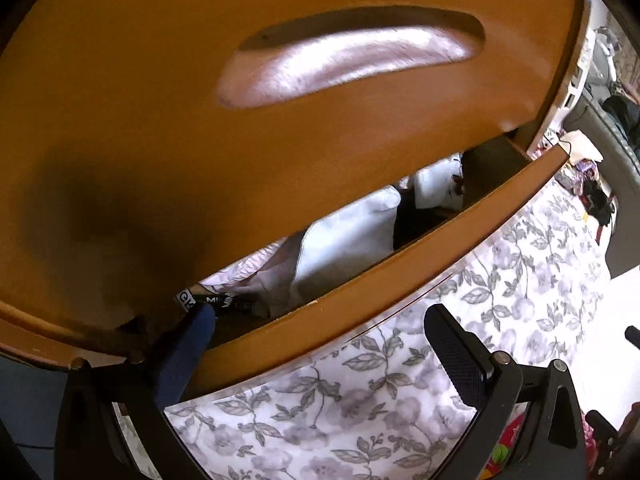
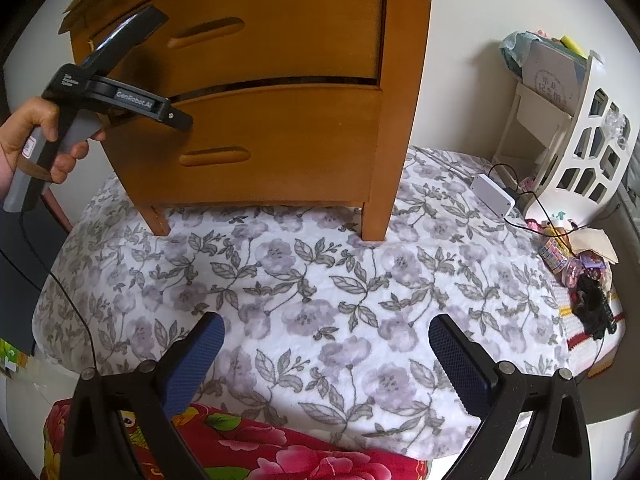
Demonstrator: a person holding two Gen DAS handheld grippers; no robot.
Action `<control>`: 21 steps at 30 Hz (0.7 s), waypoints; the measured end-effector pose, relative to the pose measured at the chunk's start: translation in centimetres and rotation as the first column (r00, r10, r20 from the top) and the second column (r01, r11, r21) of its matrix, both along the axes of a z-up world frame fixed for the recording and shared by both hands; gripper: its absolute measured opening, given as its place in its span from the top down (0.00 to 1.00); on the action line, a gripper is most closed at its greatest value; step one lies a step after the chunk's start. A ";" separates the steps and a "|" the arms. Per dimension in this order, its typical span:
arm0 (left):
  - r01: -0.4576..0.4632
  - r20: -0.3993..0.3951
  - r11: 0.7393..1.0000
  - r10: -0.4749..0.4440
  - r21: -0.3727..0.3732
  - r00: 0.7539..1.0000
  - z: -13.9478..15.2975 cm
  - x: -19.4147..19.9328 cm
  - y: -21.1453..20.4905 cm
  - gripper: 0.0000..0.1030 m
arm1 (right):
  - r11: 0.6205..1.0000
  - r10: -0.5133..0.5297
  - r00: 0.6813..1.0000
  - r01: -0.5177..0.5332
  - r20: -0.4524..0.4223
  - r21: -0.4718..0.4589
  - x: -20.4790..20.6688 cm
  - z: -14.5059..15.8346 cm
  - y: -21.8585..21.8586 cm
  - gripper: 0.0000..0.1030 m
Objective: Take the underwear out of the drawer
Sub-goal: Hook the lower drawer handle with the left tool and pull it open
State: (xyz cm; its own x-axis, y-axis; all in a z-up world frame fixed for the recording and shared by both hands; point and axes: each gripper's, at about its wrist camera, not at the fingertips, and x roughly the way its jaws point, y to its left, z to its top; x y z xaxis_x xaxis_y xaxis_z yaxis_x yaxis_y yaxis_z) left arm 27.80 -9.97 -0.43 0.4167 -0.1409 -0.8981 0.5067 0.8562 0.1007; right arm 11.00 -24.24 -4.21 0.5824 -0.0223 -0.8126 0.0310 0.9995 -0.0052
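Note:
A wooden cabinet stands on a floral bedspread. Its lower drawer is pulled out a little. Through the gap I see folded white clothes, a dark garment and a black underwear waistband with white lettering. My left gripper is open and straddles the drawer front: its blue left finger reaches inside near the waistband, while the right finger stays outside. In the right wrist view a hand holds that gripper at the cabinet's left edge. My right gripper hangs open over the bedspread, holding nothing.
The upper drawer front with its recessed handle fills the space above the gap. A white box with a cable, a white rack and small clutter lie to the right. A red flowered blanket lies nearest me.

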 end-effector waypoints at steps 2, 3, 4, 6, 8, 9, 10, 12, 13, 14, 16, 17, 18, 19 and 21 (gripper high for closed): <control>0.000 0.006 1.000 0.000 0.007 1.000 0.1 -0.5 -0.1 0.00 | 1.000 0.006 1.000 -0.006 0.002 -0.004 -0.2 0.2 0.3 0.00; -0.004 0.010 1.000 0.004 0.002 1.000 0.2 -0.8 -0.1 0.00 | 1.000 0.009 1.000 -0.009 0.004 -0.005 -0.3 0.4 0.5 0.00; -0.009 0.014 1.000 0.009 -0.009 1.000 0.3 -1.1 0.0 0.00 | 1.000 0.015 1.000 -0.015 0.008 -0.006 -0.6 0.6 0.7 0.00; -0.021 0.015 0.999 0.022 -0.035 1.000 0.5 -1.8 0.3 0.00 | 1.000 0.025 1.000 -0.025 0.017 -0.010 -0.9 1.0 1.1 0.00; -0.022 0.011 0.999 0.022 -0.042 1.000 0.6 -2.4 0.4 0.00 | 0.999 0.033 0.999 -0.032 0.023 -0.015 -1.4 1.4 1.5 0.00; -0.019 0.011 0.999 0.019 -0.040 1.000 0.7 -2.9 0.4 0.00 | 0.999 0.035 0.999 -0.035 0.024 -0.016 -1.5 1.5 1.6 0.00; -0.014 0.011 0.999 0.015 -0.038 1.000 0.9 -3.2 0.4 0.00 | 0.999 0.037 0.999 -0.036 0.027 -0.017 -1.8 1.7 1.8 0.00; -0.007 0.015 0.999 0.008 -0.038 1.000 1.1 -3.7 0.5 0.00 | 0.999 0.037 0.999 -0.037 0.031 -0.018 -2.2 2.1 2.0 0.00; -0.008 0.016 0.999 0.009 -0.045 1.000 0.9 -4.0 0.7 0.00 | 0.999 0.038 0.999 -0.037 0.033 -0.020 -2.4 2.3 2.1 0.00; -0.013 0.014 0.998 0.014 -0.056 1.000 0.7 -4.2 1.0 0.00 | 0.999 0.039 0.999 -0.039 0.034 -0.021 -2.6 2.4 2.2 0.00; -0.028 0.008 0.997 0.029 -0.078 1.000 0.5 -4.4 1.1 0.00 | 0.999 0.042 0.998 -0.041 0.038 -0.025 -3.1 2.7 2.4 0.00; -0.030 0.005 0.996 0.030 -0.089 1.000 0.6 -4.6 1.2 0.00 | 0.999 0.043 0.998 -0.042 0.039 -0.027 -3.4 2.9 2.5 0.00; -0.029 0.004 0.995 0.030 -0.091 1.000 1.1 -4.4 1.3 0.00 | 0.999 0.043 0.998 -0.042 0.039 -0.027 -3.6 3.0 2.5 0.00; -0.027 0.005 0.995 0.027 -0.094 1.000 1.1 -4.5 1.3 0.00 | 0.999 0.044 0.998 -0.043 0.039 -0.026 -3.8 3.1 2.6 0.00; -0.026 0.003 0.995 0.027 -0.101 1.000 1.4 -4.2 1.4 0.00 | 0.999 0.043 0.998 -0.042 0.041 -0.027 -4.3 3.3 2.6 0.00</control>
